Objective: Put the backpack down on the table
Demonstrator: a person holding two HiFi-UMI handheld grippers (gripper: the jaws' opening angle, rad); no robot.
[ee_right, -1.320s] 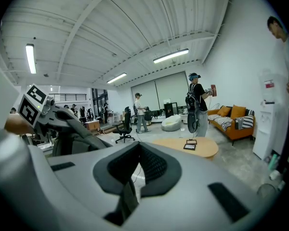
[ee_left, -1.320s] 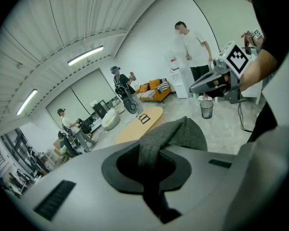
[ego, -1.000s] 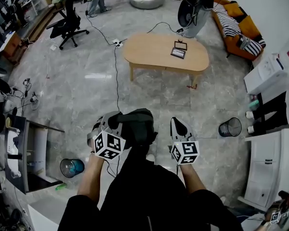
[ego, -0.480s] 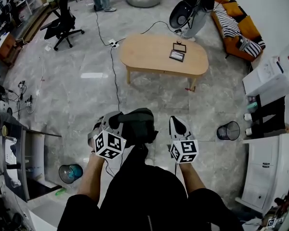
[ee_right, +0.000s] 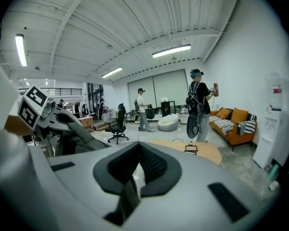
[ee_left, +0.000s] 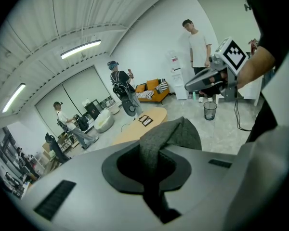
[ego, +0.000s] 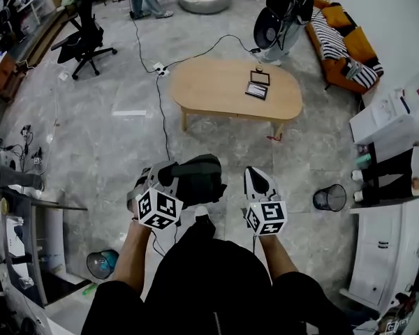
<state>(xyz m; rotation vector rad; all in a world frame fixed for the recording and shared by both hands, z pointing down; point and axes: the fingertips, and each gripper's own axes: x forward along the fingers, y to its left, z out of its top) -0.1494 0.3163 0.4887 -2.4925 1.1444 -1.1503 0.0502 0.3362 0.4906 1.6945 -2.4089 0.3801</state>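
Observation:
A dark grey backpack hangs in front of the person, over the grey floor. My left gripper is shut on a fold of its grey fabric, which fills the gap between the jaws. To its right my right gripper is held level and shut, apart from the bag, with nothing seen between its jaws. The oval wooden table stands ahead across open floor, also seen in the left gripper view as the table and in the right gripper view as the table.
A small dark tray lies on the table. A cable runs along the floor left of the table. A mesh bin stands right, a blue bin lower left. An office chair, an orange sofa and a standing person are beyond.
The whole view has advanced toward the table, which now sits lower and nearer in the head view. Both grippers keep their places and the backpack stays held in the left one.

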